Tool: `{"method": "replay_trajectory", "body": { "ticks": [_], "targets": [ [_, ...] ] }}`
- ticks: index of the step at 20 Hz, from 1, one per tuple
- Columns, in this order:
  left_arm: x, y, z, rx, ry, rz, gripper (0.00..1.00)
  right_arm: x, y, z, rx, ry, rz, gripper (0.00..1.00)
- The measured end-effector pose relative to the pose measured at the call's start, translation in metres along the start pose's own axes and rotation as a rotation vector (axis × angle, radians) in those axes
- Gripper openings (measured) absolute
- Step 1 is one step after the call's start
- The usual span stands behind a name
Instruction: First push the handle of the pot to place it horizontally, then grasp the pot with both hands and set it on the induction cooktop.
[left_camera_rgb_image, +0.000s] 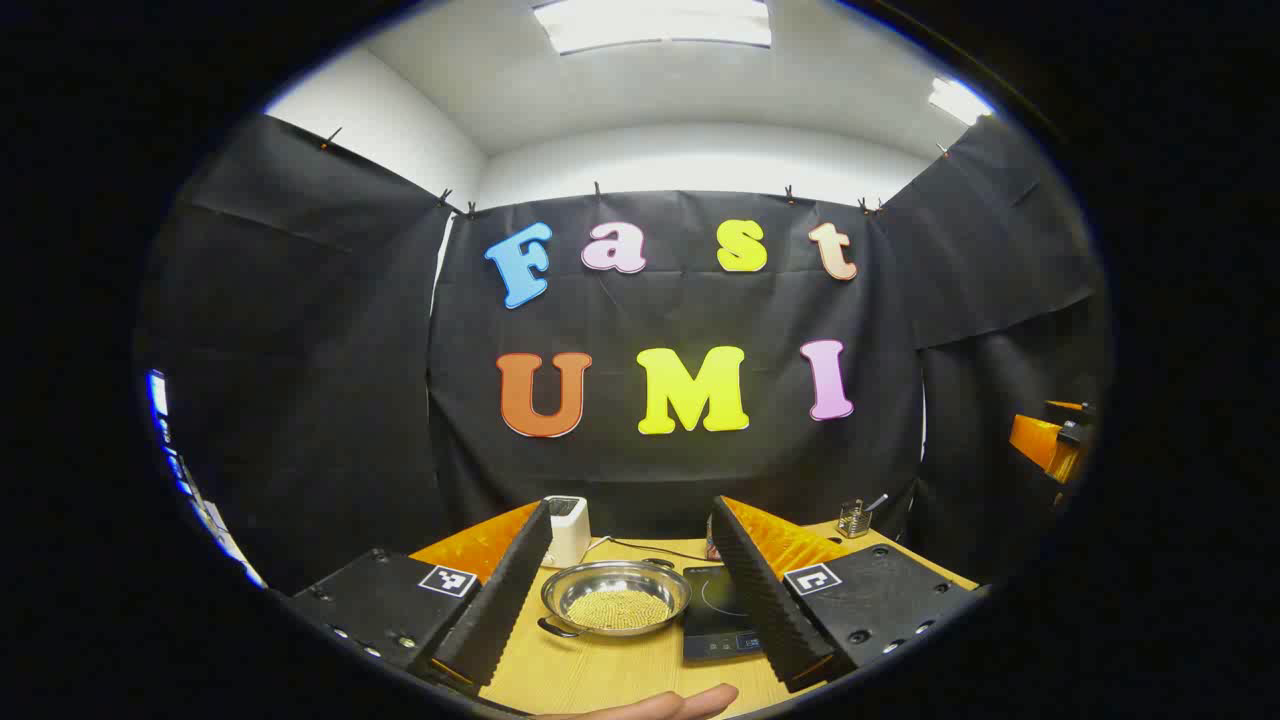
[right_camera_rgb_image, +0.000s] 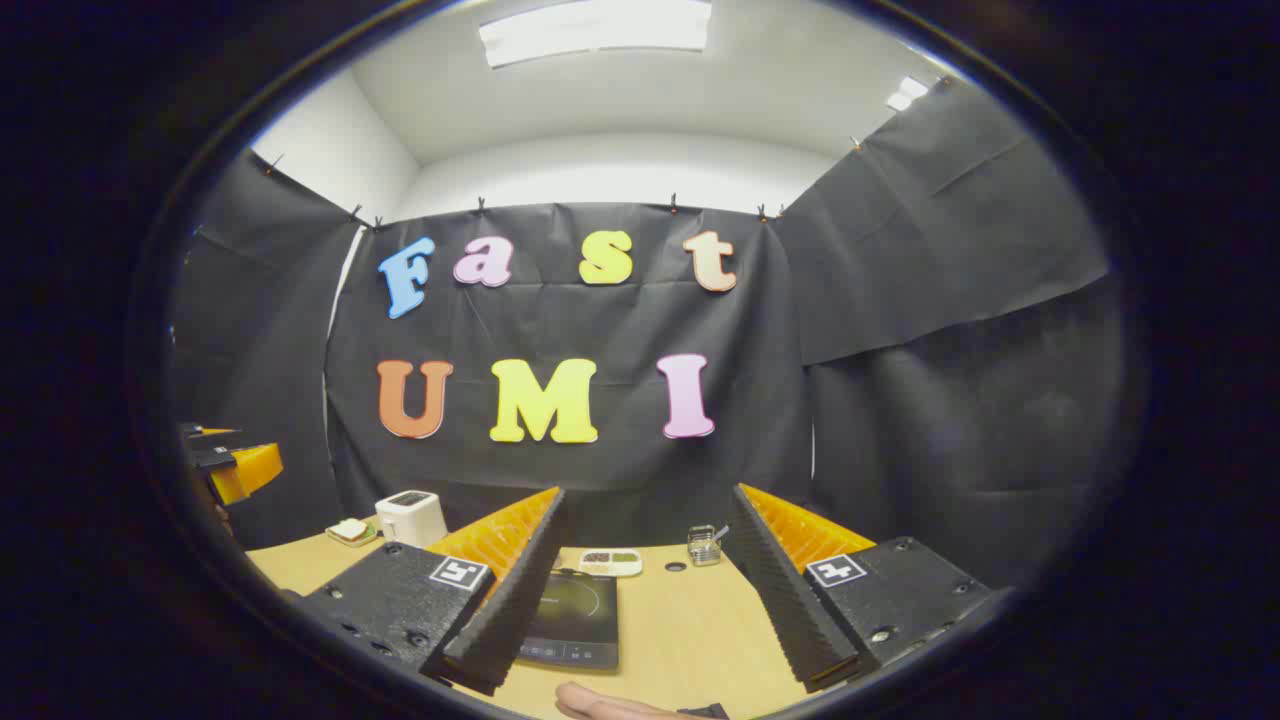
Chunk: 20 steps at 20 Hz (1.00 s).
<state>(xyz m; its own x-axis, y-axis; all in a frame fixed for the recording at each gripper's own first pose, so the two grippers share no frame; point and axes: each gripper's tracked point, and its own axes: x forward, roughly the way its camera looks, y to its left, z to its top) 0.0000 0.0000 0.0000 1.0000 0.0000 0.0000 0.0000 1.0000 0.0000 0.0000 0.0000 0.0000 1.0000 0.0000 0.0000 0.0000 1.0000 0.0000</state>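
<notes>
Pot (left_camera_rgb_image: 616, 598): metal, holding yellowish grains, on the wooden table (left_camera_rgb_image: 590, 670) just left of the induction cooktop (left_camera_rgb_image: 722, 612), untouched. Left gripper (left_camera_rgb_image: 625, 590) and right gripper (right_camera_rgb_image: 640, 590): fingers spread wide, holding nothing, above the table. White toaster (left_camera_rgb_image: 567, 530) behind the pot.

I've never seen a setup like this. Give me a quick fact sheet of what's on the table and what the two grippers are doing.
pot: steel pot with yellowish grains inside, on the wooden table
cooktop: dark induction cooktop, beside the pot, nothing on it
toaster: white toaster toward the back of the table
left gripper: open, holding nothing, pot seen between its fingers
right gripper: open, holding nothing
task progress: pot not yet on the cooktop
</notes>
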Motion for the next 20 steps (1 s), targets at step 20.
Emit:
{"method": "replay_trajectory", "body": {
  "ticks": [20],
  "targets": [
    [0.017, -0.007, -0.011, -0.087, 0.117, -0.077, 0.77, -0.010, 0.008, 0.003, -0.014, -0.026, 0.049, 1.00]
  ]
}}
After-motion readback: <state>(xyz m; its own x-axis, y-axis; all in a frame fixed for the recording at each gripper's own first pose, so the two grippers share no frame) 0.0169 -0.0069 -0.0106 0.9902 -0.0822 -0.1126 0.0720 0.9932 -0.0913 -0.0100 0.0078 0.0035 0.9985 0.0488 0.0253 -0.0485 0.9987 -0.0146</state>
